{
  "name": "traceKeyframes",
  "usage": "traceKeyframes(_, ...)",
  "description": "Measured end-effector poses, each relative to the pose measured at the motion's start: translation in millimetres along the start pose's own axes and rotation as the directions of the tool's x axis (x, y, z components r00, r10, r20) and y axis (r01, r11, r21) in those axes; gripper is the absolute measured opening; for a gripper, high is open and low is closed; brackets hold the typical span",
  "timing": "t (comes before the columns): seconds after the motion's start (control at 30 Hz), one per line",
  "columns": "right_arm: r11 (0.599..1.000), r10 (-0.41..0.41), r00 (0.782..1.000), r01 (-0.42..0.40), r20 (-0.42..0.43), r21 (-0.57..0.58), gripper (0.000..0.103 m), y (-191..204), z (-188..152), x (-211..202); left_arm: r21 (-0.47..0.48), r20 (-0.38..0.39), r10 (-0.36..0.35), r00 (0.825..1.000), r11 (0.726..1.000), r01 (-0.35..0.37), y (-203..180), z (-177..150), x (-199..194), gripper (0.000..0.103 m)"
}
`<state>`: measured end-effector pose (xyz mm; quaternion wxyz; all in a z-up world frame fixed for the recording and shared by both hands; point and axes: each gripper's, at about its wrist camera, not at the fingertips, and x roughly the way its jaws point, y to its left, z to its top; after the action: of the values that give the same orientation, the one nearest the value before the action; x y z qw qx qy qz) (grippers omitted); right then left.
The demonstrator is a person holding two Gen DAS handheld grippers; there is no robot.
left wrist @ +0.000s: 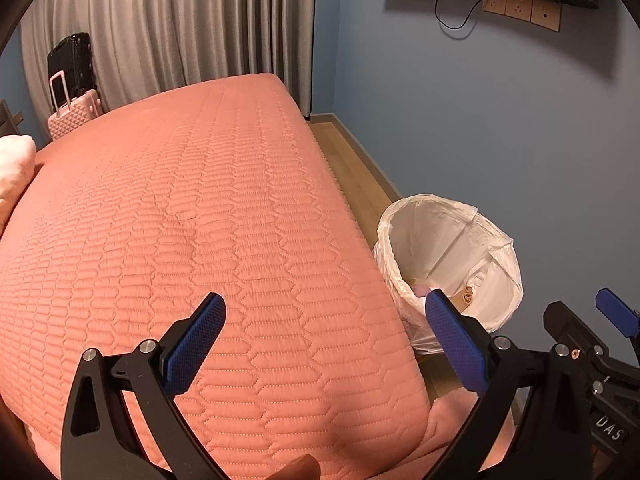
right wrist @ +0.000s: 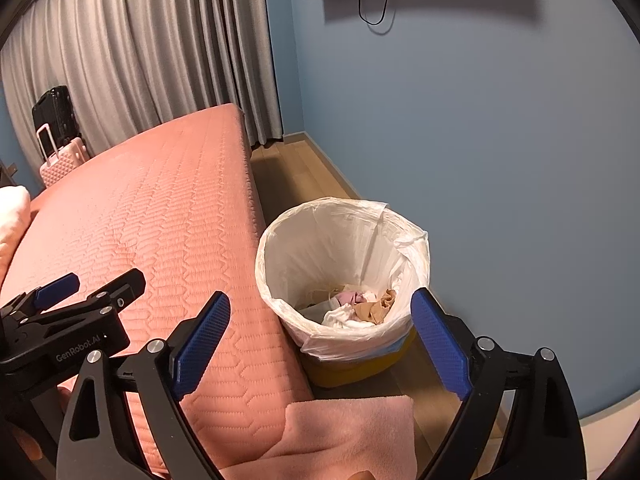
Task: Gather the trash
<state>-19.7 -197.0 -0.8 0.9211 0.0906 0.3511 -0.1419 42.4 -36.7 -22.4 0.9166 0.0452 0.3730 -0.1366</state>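
Observation:
A trash bin lined with a white plastic bag stands on the floor beside the bed; it also shows in the left wrist view. Crumpled tissues and paper scraps lie at its bottom. My right gripper is open and empty, hovering just in front of the bin. My left gripper is open and empty above the corner of the pink quilted bed. Each gripper shows at the edge of the other's view.
A pink towel hangs over the bed's near corner. A pink pillow lies at the left. A pink suitcase with a black case on top stands by grey curtains. The blue wall is close behind the bin.

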Motion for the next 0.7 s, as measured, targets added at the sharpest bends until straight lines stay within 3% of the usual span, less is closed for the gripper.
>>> traceKeyframes(0.03,1.000,0.000,1.000,0.000,0.000,0.000,0.097,1,-1,0,0.001,0.000,0.003,1.000,1.000,-0.003,0,0,0,0.096)
traceKeyframes(0.7,1.000,-0.003,1.000,0.003,-0.014,0.004,0.097,-1,-14,0,0.009,-0.031,0.002,1.000,1.000,-0.001,-10,-6,2,0.096)
